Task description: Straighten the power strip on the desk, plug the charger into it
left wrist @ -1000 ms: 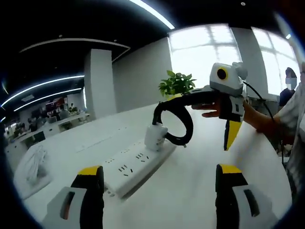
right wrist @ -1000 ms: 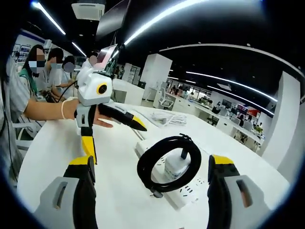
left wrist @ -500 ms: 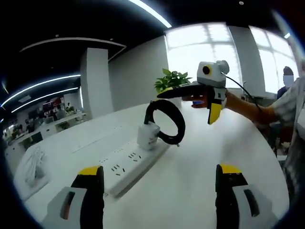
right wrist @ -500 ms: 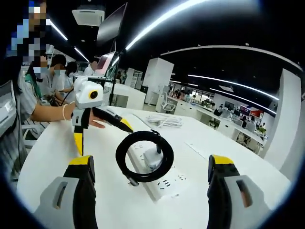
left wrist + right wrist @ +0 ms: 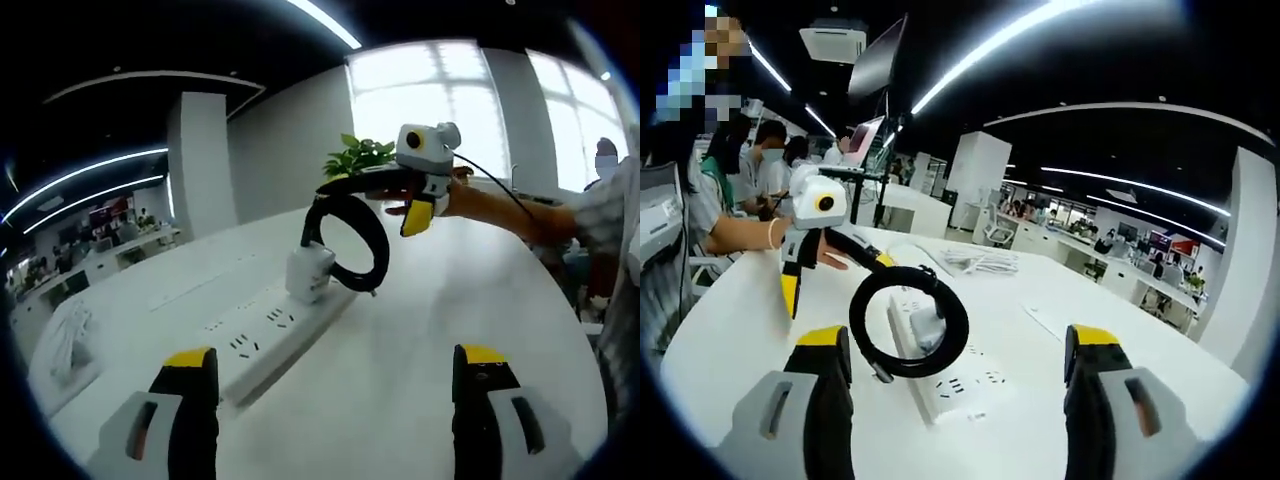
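Both grippers hold their yellow-tipped jaws wide apart with nothing between them. Past the left gripper (image 5: 335,400), the white power strip (image 5: 275,335) lies on the white desk (image 5: 400,370), with the white charger (image 5: 308,273) plugged in and its black coiled cable (image 5: 350,240) standing beside it. The right gripper (image 5: 950,385) faces the same strip; no writing is readable on it

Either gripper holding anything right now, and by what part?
Nothing held. Both grippers are open and clear of the charger, which sits in the power strip with its coiled cable.
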Tool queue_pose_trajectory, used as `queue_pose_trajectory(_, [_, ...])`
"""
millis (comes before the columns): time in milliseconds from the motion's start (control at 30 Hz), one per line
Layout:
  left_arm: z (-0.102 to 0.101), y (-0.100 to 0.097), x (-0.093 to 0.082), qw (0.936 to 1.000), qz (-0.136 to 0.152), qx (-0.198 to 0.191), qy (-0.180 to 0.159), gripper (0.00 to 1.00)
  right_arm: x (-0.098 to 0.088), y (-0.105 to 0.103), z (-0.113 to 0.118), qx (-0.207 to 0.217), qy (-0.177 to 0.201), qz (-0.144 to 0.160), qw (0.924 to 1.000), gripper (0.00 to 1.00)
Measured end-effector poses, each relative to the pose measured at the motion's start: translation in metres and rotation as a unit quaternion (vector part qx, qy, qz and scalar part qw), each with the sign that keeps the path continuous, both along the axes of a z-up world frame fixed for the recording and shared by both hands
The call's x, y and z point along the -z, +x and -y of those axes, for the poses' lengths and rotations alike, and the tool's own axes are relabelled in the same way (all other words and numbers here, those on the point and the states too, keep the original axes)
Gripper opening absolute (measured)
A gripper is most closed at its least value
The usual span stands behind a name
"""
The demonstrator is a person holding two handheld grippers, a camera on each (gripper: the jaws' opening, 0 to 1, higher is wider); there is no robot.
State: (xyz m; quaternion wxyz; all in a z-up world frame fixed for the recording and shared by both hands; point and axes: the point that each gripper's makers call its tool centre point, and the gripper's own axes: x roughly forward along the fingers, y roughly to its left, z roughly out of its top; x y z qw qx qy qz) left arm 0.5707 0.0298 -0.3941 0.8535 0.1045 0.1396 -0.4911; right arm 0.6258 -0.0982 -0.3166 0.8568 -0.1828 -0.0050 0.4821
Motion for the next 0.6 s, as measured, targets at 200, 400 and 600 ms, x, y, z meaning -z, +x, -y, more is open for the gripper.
queue_pose_trajectory(200, [-0.001,-0.001,0.000,1.0000,0.001,0.000,0.000,0.99,0.000,0.011,0.002,0.002,0.006,-0.004,1.0000,0.70])
queue_pose_trajectory(400, [-0.003,-0.001,-0.002,1.0000,0.004,-0.002,-0.001,0.99,0.002,0.017,-0.003,-0.010,0.008,-0.018,0.9998,0.69])
queue_pose_trajectory(600, [-0.003,-0.001,-0.003,1.0000,0.005,-0.003,-0.001,0.99,0.006,0.017,-0.010,-0.022,-0.015,-0.024,0.9993,0.70])
